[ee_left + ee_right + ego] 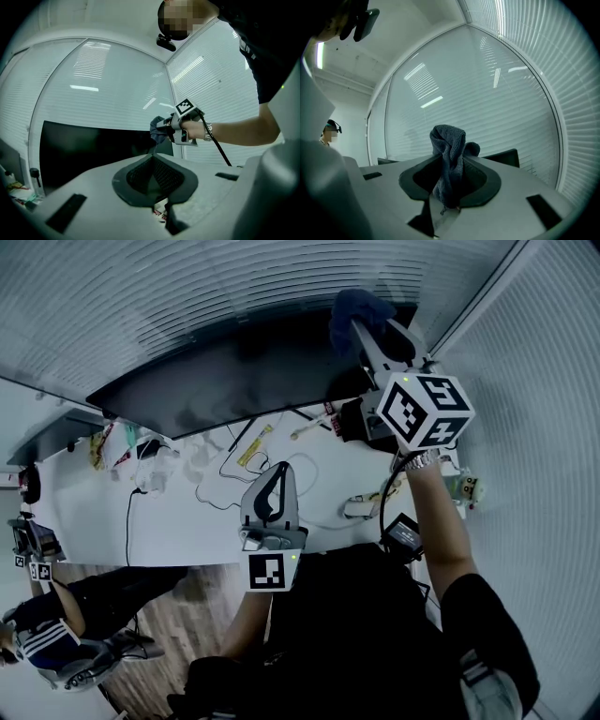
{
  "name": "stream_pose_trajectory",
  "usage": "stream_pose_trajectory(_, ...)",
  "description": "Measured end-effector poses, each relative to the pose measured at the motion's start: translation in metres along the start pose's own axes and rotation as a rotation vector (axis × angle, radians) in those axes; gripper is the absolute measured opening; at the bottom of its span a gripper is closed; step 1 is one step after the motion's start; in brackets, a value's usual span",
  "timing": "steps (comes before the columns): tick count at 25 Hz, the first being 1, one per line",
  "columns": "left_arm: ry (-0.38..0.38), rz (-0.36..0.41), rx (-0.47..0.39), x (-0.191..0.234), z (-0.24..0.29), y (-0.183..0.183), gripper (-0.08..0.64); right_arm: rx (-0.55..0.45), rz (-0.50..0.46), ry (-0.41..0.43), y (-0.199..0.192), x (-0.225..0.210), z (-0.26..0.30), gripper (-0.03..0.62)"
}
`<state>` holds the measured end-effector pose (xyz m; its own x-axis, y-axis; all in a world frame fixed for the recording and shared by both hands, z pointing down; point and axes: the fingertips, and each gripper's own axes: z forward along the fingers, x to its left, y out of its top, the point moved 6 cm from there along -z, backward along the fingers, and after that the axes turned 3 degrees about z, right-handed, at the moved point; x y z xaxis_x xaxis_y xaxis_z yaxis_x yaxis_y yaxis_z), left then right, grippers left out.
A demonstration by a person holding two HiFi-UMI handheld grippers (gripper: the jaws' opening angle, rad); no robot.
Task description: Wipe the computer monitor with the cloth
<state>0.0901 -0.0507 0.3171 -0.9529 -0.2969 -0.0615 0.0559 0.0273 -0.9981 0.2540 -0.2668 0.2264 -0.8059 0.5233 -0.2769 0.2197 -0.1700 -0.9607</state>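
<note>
A white table (187,526) is set against walls covered by closed white blinds (234,287), which are joined at a corner. A wooden floor (173,620) is seen beside the table. Strip-shaped light reflections (84,87) are shown on the blinds.

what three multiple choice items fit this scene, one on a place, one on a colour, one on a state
1. Where is the cloth?
A at the top right corner of the monitor
B under its left end
C in front of its middle

2. What colour is the cloth?
A white
B dark blue
C yellow

3. How is the left gripper?
A wide open
B shut on the cloth
C shut, nothing between the jaws

Answers:
1 A: the left gripper view shows it held up at that corner.
2 B: it looks dark blue where the right gripper clamps it.
3 C: the jaws meet in its own view, with nothing between them.
</note>
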Motion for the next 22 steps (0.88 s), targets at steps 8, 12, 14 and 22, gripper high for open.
stream_pose_trajectory(8,-0.033,-0.009,0.002,-0.010,0.012,0.000,0.007,-0.016,0.013,-0.067,0.006,-0.032,-0.013,0.115)
stream_pose_trajectory(12,-0.051,-0.013,0.006,-0.014,0.016,-0.005,0.008,-0.028,0.015,-0.095,0.004,-0.046,-0.021,0.115)
stream_pose_trajectory(14,-0.059,-0.019,0.019,-0.011,0.020,-0.007,0.008,-0.022,0.019,-0.111,0.002,-0.052,-0.017,0.115)
stream_pose_trajectory(22,-0.068,-0.016,0.031,-0.018,0.017,-0.006,0.007,-0.048,0.022,-0.153,0.012,-0.068,-0.032,0.115)
